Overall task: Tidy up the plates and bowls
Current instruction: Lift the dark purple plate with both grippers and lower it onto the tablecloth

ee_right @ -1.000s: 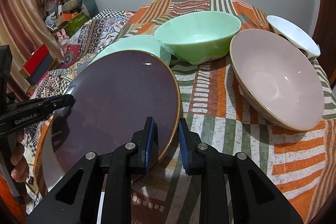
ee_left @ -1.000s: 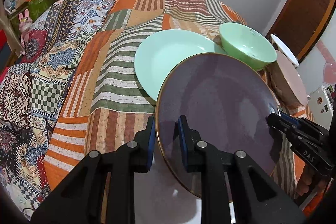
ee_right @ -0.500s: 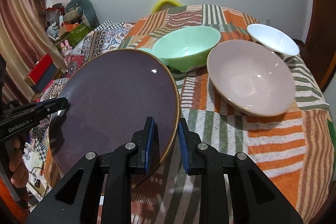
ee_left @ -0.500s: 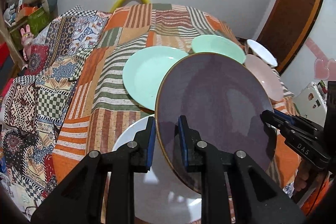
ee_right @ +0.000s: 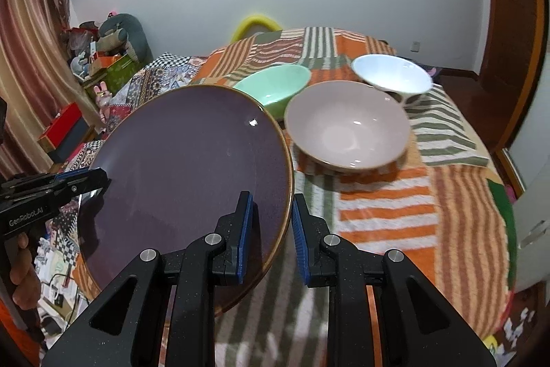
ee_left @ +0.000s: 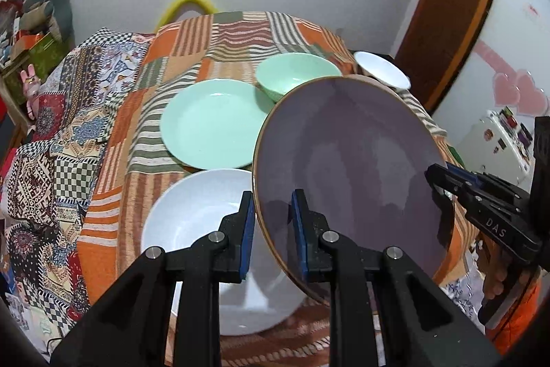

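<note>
A large purple plate (ee_left: 347, 167) with a thin gold rim hangs tilted above the bed, held from both sides. My left gripper (ee_left: 271, 229) is shut on its near left rim. My right gripper (ee_right: 270, 229) is shut on the opposite rim of the purple plate (ee_right: 185, 174). Below it a white plate (ee_left: 199, 215) lies on the bedspread. Farther off lie a mint plate (ee_left: 213, 122) and a mint bowl (ee_right: 275, 85). To the right are a pink bowl (ee_right: 347, 126) and a white bowl (ee_right: 392, 71).
The dishes rest on a striped patchwork bedspread (ee_right: 412, 195) whose right edge drops to the floor. A wooden door (ee_left: 457, 6) stands at the right. Boxes and soft toys (ee_right: 110, 50) pile up at the left wall. A person's fingers (ee_right: 20, 267) grip the left tool.
Both grippers have risen and drawn back with the purple plate between them. The white plate beneath it has come into full view. The bowls now look farther away.
</note>
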Motion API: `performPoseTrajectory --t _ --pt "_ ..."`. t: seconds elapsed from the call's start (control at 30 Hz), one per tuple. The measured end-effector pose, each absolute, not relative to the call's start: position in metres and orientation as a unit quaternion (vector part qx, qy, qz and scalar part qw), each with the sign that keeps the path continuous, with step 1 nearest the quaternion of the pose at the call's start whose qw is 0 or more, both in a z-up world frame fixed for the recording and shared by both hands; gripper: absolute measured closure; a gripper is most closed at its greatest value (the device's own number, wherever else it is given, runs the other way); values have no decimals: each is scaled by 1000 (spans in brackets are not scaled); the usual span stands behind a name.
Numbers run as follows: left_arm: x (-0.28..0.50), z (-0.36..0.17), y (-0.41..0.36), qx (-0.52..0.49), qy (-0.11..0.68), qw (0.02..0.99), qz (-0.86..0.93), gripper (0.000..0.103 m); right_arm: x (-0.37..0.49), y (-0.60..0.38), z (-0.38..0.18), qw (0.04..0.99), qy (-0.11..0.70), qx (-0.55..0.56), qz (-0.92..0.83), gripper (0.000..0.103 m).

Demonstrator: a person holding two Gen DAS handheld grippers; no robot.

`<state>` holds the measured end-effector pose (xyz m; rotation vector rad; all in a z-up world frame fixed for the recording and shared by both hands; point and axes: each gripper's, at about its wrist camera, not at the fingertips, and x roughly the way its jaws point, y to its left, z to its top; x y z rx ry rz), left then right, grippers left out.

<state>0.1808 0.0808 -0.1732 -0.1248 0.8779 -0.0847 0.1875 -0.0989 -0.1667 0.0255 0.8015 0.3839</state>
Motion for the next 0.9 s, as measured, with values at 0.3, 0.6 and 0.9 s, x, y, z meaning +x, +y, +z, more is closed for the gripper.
performPoseTrajectory --t 0.3,0.6,0.9 --pt "177 -182 43 -40 449 891 -60 83 170 -130 -173 905 394 20 158 82" --pt "181 -208 14 -32 489 869 -76 82 161 -157 -192 899 416 18 134 82" --pt "198 -233 -1 -26 531 844 -71 82 163 -170 -212 889 439 29 128 82"
